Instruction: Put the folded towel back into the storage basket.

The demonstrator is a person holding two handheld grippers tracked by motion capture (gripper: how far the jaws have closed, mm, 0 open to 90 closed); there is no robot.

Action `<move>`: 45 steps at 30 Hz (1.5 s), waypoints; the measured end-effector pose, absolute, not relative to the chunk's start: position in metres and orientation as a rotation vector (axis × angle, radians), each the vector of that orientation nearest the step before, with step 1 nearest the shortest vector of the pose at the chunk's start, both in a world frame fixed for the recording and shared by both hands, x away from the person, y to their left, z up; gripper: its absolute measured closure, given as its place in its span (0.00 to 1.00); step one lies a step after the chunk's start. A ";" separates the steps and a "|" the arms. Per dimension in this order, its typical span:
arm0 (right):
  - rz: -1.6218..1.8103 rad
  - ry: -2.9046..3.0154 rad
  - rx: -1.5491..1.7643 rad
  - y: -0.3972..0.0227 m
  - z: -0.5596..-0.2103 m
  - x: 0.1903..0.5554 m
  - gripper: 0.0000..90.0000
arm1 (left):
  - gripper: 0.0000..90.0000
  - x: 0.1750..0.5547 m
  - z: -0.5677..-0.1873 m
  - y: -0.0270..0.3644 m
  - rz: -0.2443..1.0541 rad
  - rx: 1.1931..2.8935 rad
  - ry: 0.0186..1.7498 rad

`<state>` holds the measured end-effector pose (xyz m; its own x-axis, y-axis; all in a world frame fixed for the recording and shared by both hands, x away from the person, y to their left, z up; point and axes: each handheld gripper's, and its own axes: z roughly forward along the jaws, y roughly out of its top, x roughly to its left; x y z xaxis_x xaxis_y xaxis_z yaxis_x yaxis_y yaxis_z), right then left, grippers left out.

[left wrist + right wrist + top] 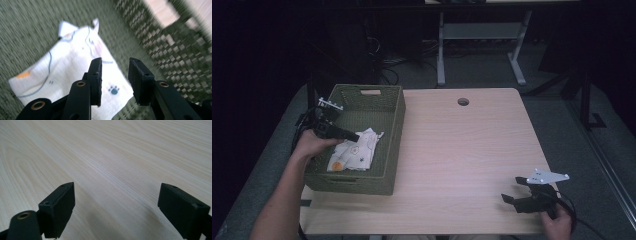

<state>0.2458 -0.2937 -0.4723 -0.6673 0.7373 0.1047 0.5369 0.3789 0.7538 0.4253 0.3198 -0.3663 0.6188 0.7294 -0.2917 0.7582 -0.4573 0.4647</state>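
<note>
High view shows a green woven basket at the table's left edge, its near wall reaching toward the front-left corner. A white printed cloth lies folded on the basket floor, toward the near side. The left gripper reaches in over the basket's left wall, its tips just above the cloth's far end; the hand hides part of that wall, and the basket's far-left corner is lost behind the gripper body.

Left gripper view is blurred, so the cloth's small prints are hard to read beyond a dark paw mark and an orange patch. The left gripper has its jaws narrowly apart with nothing pinched between them; the cloth lies beneath, and its near corner is covered by the jaws.

Near the table's front-right corner the right gripper sits low, its hand cut off by the frame's bottom edge. Right gripper view shows the right gripper spread wide over bare wood.
</note>
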 end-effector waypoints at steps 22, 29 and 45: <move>1.171 2.399 1.095 -0.294 -0.470 0.242 0.15 | 0.70 0.426 -0.425 0.271 -0.076 2.620 1.250; 1.187 2.394 1.089 -0.296 -0.468 0.243 0.15 | 0.98 0.424 -0.420 0.270 -0.088 2.581 1.251; 1.179 2.405 1.080 -0.295 -0.469 0.246 0.15 | 0.89 0.427 -0.407 0.300 -0.034 2.416 1.338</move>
